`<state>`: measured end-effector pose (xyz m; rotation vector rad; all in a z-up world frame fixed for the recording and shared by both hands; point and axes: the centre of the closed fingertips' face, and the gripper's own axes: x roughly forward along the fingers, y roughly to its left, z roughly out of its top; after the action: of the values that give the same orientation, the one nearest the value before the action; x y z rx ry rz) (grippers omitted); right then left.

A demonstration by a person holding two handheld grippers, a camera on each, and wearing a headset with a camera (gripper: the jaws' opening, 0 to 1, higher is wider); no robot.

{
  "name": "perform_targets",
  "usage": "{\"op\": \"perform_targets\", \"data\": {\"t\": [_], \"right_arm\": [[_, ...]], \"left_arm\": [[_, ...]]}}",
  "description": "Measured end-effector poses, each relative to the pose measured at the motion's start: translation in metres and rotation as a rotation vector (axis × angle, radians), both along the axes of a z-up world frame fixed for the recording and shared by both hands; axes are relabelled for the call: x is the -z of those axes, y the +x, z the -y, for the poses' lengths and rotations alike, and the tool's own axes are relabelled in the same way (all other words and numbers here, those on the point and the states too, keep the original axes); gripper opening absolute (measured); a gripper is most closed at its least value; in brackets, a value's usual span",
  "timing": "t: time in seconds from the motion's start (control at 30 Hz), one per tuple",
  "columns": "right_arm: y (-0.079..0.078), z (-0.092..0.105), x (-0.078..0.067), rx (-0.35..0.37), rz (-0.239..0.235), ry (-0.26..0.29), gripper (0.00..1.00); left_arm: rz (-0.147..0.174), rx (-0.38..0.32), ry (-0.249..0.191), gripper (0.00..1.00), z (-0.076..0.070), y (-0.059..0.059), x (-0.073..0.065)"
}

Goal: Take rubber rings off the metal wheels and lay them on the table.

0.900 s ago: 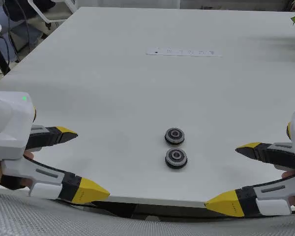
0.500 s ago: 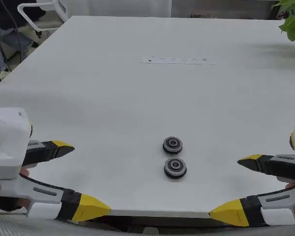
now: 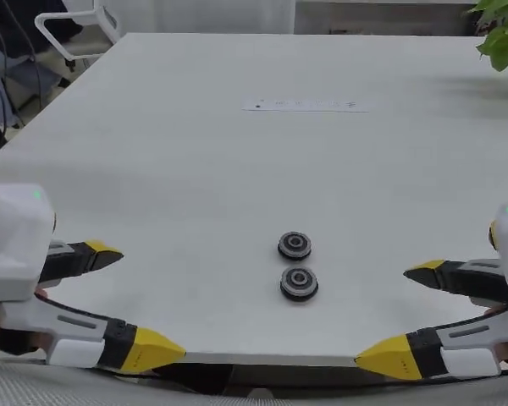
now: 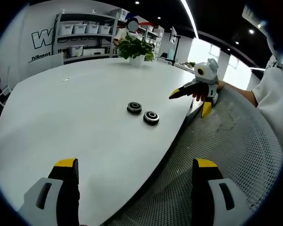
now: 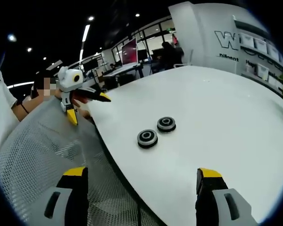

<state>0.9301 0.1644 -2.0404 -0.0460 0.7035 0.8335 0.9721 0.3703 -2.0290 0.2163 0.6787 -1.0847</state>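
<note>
Head view – two small metal wheels, a far wheel [image 3: 295,245] and a near wheel [image 3: 299,283], lie flat, one just behind the other, close to the front edge of a wide pale desk [image 3: 237,169]. Each has a dark rubber ring [image 3: 284,286] seated around its rim. The left hand-held gripper [image 3: 151,299] and the right hand-held gripper [image 3: 382,317] flank them, both well apart from the wheels, jaws spread wide and holding nothing. This looks like a ready stance, leaving one free to pin a wheel while the other peels its ring. A pale marked strip [image 3: 305,106] lies far back on the desk, clear of the work.

Left gripper view – its yellow-tipped jaws rise wide apart with nothing between them, over the desk's front edge. Both wheels sit ahead, and the right hand-held gripper is beyond them at the edge.

Right gripper view – the mirror of that: jaws gaping and bare, wheels ahead on the desk, the left hand-held gripper opposite. No ring is off yet, so the task seems to be at its start.
</note>
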Motion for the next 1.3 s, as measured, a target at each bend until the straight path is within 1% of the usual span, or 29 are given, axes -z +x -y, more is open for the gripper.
{"op": "perform_targets", "data": {"t": [0.07, 0.17, 0.2, 0.23, 0.27, 0.33, 0.4, 0.47, 0.5, 0.53, 0.6, 0.73, 0.8, 1.0, 1.1, 1.17, 1.3], "right_arm": [[-0.001, 0.000, 0.000, 0.004, 0.001, 0.004, 0.95], [-0.005, 0.000, 0.000, 0.005, -0.007, 0.005, 0.95], [-0.009, 0.001, 0.003, -0.006, -0.014, -0.031, 0.95], [-0.012, 0.004, 0.007, -0.025, -0.010, -0.077, 0.96], [-0.016, 0.005, 0.013, -0.047, -0.017, -0.119, 0.96], [-0.021, 0.005, 0.018, -0.081, -0.023, -0.158, 0.97], [-0.025, 0.004, 0.018, -0.095, -0.017, -0.157, 0.97], [-0.027, 0.004, 0.017, -0.093, -0.019, -0.140, 0.97], [-0.027, 0.004, 0.016, -0.087, -0.024, -0.126, 0.96], [-0.024, 0.005, 0.013, -0.063, -0.025, -0.104, 0.96], [-0.021, 0.005, 0.011, -0.056, -0.005, -0.106, 0.97], [-0.023, 0.005, 0.013, -0.066, -0.012, -0.112, 0.96], [-0.022, 0.005, 0.013, -0.073, -0.004, -0.118, 0.96], [-0.020, 0.005, 0.011, -0.066, 0.004, -0.104, 0.96], [-0.018, 0.005, 0.008, -0.056, 0.012, -0.089, 0.96], [-0.016, 0.004, 0.007, -0.050, 0.010, -0.072, 0.95], [-0.011, 0.005, 0.006, -0.045, 0.015, -0.080, 0.95]], "left_arm": [[-0.013, 0.002, 0.005, 0.99, 0.000, -0.003, 0.002], [-0.013, 0.010, 0.012, 0.99, 0.000, -0.009, 0.003], [-0.015, 0.011, 0.011, 0.99, 0.000, -0.010, 0.003], [-0.019, 0.009, 0.009, 0.99, -0.001, -0.012, 0.004], [-0.026, 0.004, 0.009, 0.99, -0.002, -0.014, 0.004], [-0.032, 0.001, 0.008, 0.99, -0.002, -0.018, 0.005], [-0.033, 0.007, 0.007, 0.99, -0.001, -0.023, 0.005], [-0.037, 0.016, 0.012, 0.99, 0.000, -0.029, 0.006], [-0.037, 0.017, 0.013, 0.99, 0.000, -0.029, 0.006], [-0.035, 0.020, 0.019, 0.99, 0.000, -0.031, 0.007], [-0.031, 0.027, 0.026, 0.99, 0.000, -0.032, 0.007], [-0.015, 0.023, 0.026, 0.99, 0.000, -0.029, 0.004], [-0.009, 0.022, 0.020, 0.99, 0.000, -0.028, 0.003], [-0.006, 0.013, 0.010, 0.99, 0.001, -0.026, 0.001], [-0.014, 0.011, 0.004, 0.99, 0.001, -0.026, 0.001], [-0.016, 0.007, 0.000, 0.99, 0.001, -0.025, 0.000], [-0.003, -0.001, -0.006, 0.99, 0.003, -0.019, -0.003]]}}
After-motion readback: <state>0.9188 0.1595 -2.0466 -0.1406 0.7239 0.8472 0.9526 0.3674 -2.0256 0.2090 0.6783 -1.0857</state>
